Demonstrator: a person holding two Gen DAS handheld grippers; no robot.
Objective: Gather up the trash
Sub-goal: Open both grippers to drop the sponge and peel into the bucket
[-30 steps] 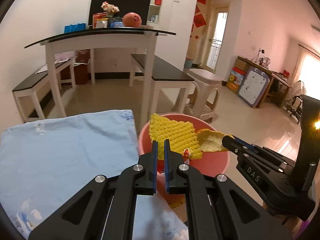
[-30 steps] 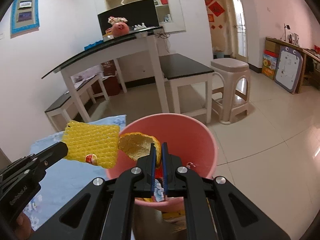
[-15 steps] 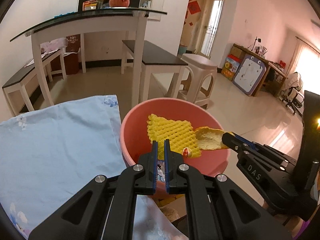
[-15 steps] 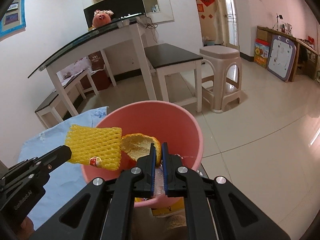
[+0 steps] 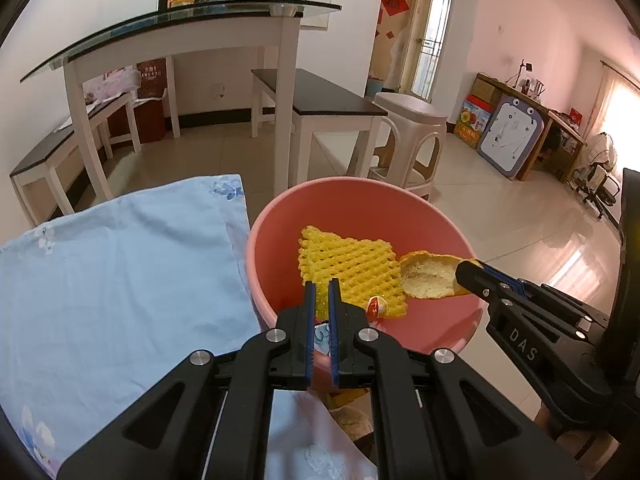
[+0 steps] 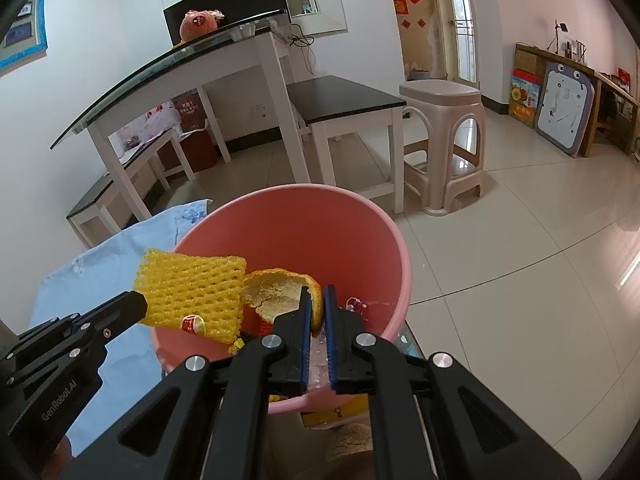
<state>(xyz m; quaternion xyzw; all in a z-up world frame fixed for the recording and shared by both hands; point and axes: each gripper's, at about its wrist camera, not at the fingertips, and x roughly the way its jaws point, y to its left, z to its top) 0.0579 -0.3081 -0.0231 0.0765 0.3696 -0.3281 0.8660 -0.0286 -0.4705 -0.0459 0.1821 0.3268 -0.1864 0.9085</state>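
A pink plastic bucket (image 5: pixel 436 216) (image 6: pixel 384 232) stands just ahead of both grippers. My left gripper (image 5: pixel 322 286) is shut on a yellow foam fruit net (image 5: pixel 352 268) (image 6: pixel 196 284) with a small red sticker, held inside the bucket's mouth. My right gripper (image 6: pixel 316 294) is shut on a curled piece of orange peel (image 6: pixel 276 290) (image 5: pixel 428 276), beside the net and also over the bucket. Some wrappers lie at the bucket's bottom, mostly hidden by the fingers.
A light blue floral cloth (image 5: pixel 120 272) covers the surface left of the bucket. Beyond stand a white glass-topped table (image 5: pixel 188 28), dark-topped benches (image 5: pixel 320 96) and a beige plastic stool (image 6: pixel 444 128) on a tiled floor.
Both grippers have sunk lower with their loads, so the net and the peel now sit deeper within the bucket's rim. Both stay shut.
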